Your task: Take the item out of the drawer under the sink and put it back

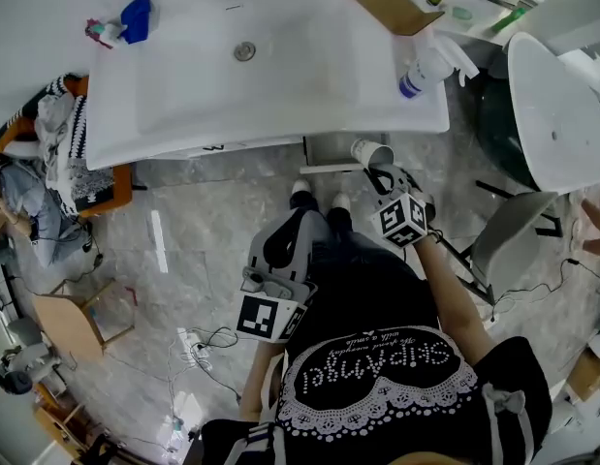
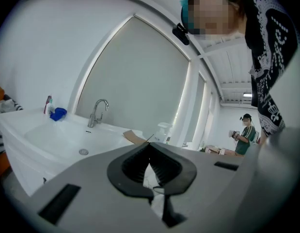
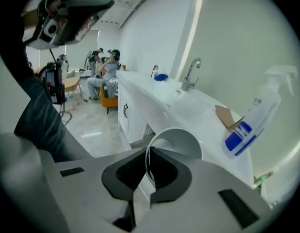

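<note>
Presently, right tongs point(image 3: 147, 161) pinch only the cup's point(image 3: 178, 142) thin rim, 12 o'clock ahead; it may buckle and drop. Left tongs point(image 2: 150, 147) are clenched and empty.

1. Black short-sleeved top point(image 1: 377, 376) with white lettering and white lace-patterned trim.
2. Dark trousers point(image 1: 363, 264). The shoes point(image 1: 300, 192), the part of the person nearest the sink point(image 1: 309, 66), look white-toed, though they are small here.
3. Left gripper point(image 1: 301, 219) and right gripper point(image 1: 380, 174): grey bodies, black ribbed fingers point(image 3: 164, 169), and on each a cube point(image 1: 270, 318) of black-and-white square markers.
</note>
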`<state>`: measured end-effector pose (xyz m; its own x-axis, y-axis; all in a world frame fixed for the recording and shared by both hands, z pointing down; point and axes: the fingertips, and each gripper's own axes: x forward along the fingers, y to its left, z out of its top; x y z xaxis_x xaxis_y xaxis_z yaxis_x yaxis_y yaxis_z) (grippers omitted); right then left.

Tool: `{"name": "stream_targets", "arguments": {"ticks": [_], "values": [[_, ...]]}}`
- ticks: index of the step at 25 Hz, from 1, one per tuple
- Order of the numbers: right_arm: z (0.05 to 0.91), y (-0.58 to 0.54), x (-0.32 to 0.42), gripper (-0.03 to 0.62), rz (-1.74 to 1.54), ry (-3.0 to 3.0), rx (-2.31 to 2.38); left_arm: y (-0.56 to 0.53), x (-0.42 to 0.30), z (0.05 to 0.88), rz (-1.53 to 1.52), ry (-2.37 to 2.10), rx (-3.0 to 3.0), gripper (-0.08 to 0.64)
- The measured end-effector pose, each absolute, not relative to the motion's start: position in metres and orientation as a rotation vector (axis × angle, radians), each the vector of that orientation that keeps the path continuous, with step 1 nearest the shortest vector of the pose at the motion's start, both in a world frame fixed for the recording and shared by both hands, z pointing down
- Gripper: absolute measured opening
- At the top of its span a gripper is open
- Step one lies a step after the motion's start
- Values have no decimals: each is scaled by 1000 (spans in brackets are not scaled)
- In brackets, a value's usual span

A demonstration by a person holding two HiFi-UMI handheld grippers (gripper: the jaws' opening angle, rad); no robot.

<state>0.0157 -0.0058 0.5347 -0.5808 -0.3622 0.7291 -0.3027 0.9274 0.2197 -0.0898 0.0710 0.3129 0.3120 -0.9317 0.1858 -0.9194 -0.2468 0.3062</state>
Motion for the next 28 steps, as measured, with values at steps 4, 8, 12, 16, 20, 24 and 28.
{"name": "stream_targets", "arguments": {"ticks": [4,8,12,16,20,24,28], "values": [[469,0,21,25,-64,-2387,624,65,-74,302,-55,-1634,2272,3],[399,-2,25,25,-53,-2556,750,59,-51,293,-39,-1567,2333,3],[345,-6,33,25,-59,-2689,844,56,-36,286,-19,-1526,2394,3],[297,-5,43,25,2,-2835,955,54,-24,275,-33,-1515,2434,3],[266,7,59,25,24,-2931,1021,52,-20,265,-57,-1530,2448,3],[241,18,66,25,16,-3056,1048,52,-29,270,-38,-1553,2445,3],[253,28,75,25,124,-3022,1054,53,-30,270,-54,-1561,2440,3]]}}
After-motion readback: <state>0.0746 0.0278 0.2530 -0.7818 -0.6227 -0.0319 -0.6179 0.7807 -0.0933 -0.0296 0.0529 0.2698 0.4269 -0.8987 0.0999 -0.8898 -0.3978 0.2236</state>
